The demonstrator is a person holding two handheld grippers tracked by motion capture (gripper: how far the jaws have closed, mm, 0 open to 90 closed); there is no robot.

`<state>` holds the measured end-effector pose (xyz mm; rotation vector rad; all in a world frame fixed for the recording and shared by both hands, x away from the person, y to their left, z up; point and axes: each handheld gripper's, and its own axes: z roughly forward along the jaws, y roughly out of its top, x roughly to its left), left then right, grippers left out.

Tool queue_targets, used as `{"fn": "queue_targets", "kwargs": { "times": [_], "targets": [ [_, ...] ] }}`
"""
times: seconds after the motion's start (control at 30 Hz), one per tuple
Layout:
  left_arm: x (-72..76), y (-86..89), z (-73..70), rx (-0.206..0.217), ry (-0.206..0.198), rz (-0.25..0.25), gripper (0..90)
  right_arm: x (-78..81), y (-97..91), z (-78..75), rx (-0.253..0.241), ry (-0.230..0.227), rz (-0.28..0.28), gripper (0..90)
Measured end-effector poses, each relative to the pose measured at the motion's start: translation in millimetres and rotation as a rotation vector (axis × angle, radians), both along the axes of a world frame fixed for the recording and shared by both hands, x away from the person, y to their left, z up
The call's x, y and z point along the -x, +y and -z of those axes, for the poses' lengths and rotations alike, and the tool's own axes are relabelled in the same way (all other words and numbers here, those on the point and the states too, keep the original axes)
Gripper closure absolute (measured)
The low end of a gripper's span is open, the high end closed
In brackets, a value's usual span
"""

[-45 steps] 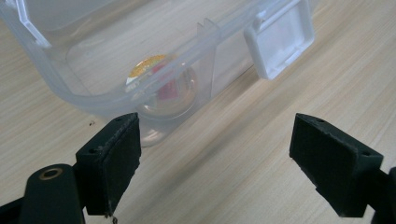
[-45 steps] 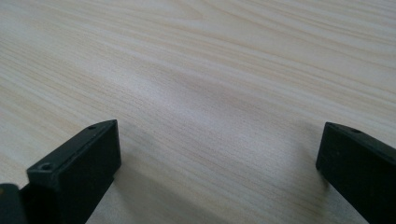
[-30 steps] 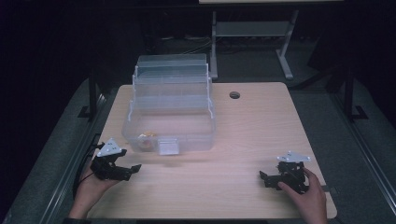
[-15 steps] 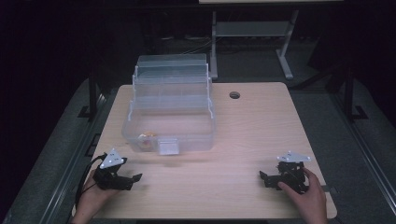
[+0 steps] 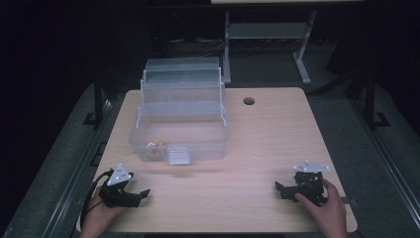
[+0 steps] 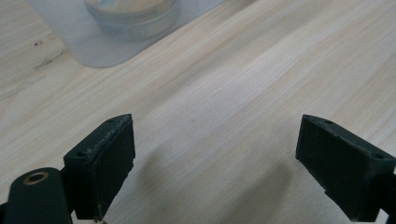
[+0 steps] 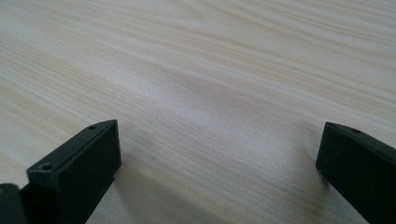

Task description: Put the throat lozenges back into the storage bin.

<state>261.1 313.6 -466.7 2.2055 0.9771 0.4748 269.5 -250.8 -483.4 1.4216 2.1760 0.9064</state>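
Clear plastic organizer box (image 5: pixel 181 119) stands open on the tabletop (image 5: pixel 277 144), toward the far left of the middle, its stepped trays fanned back and its front latch (image 5: pixel 178 155) facing the person. It looks light, stiff and thin-walled, with smooth sides that would likely slip under a pinch; the rims of the trays or the latch tab seem the safest places to take hold, and a hard squeeze could crack the plastic. Inside the bottom compartment, near its front left corner, lies a small round tape roll (image 5: pixel 156 147), light and easy to pinch across its edge.

Left hand-held gripper (image 5: pixel 138 194) rests near the front left corner of the tabletop, jaws spread wide on nothing, pointing right. Right hand-held gripper (image 5: pixel 280 189) sits near the front right, well apart from the box, jaws also wide and empty.

The high view gives the whole layout. The left gripper view adds a close look at the box corner with the roll (image 6: pixel 130 16) behind the wall, while the right gripper view offers bare wood grain between its jaws.
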Motion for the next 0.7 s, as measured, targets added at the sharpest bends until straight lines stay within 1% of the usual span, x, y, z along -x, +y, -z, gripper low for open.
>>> {"fn": "queue_targets", "kwargs": {
  "times": [0.07, 0.13, 0.2, 0.27, 0.3, 0.7],
  "targets": [
    [0.1, -0.4, 2.5, -0.010, 0.006, -0.004, 10.9, 0.0, 0.0, 0.0, 0.000, 0.000, 0.000, 0.0],
    [0.1, -0.1, 3.3, -0.001, 0.005, -0.003, 10.8, 0.0, 0.0, 0.0, 0.000, 0.000, 0.000, 0.0],
    [-0.2, 0.9, 4.5, 0.012, 0.006, -0.004, 10.8, 0.0, 0.0, 0.0, 0.000, 0.000, 0.000, 0.0],
    [-0.6, 2.9, 7.1, 0.044, 0.008, -0.004, 10.8, 0.0, 0.0, 0.0, 0.000, 0.000, 0.000, 0.0],
    [-1.3, 4.1, 7.3, 0.050, 0.017, -0.002, 10.8, 0.0, 0.0, 0.0, 0.000, 0.000, 0.000, 0.0],
    [-1.3, 4.2, 7.4, 0.048, 0.015, 0.000, 10.7, 0.0, 0.0, 0.0, 0.000, 0.000, 0.000, 0.0]
  ]
}}
